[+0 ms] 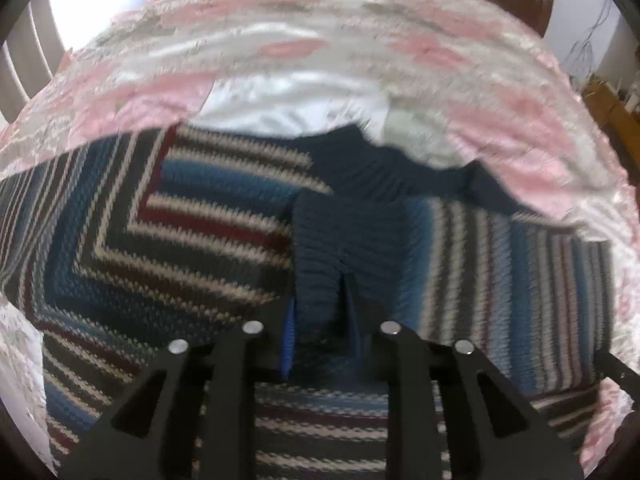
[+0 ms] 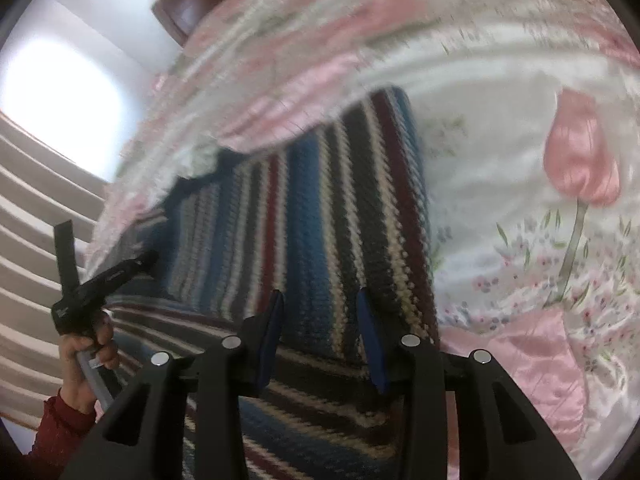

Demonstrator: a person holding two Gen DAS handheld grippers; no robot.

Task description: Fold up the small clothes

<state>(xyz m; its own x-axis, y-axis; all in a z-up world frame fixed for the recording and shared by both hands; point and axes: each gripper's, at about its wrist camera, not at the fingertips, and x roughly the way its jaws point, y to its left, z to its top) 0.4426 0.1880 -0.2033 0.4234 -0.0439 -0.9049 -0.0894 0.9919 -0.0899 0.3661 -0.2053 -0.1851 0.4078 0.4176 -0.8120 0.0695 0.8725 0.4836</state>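
striped knit sweater [image 1: 168,240] spread flat on a pink floral bedspread [image 1: 280,52], seen from the left wrist, all motion-blurred. navy ribbed cuff or hem [image 1: 340,248] pinched between the blue pads of the left gripper [image 1: 320,320], claw clamped on that fold. lower part of the garment hidden behind the black gripper frame; hard to tell whether the navy piece is a sleeve end or collar. one sweater, one gripper here.

from the right wrist, same sweater [image 2: 320,216] on the bedspread [image 2: 500,152], top edge tucked under a blurred fold of pink cloth. right gripper [image 2: 320,340] with fingers apart, blue pads [image 2: 370,336] hovering over the stripes, pinching nothing. at far left, a hand [image 2: 86,354] in a red sleeve [image 2: 60,428] on the other gripper's handle, partly cut off.
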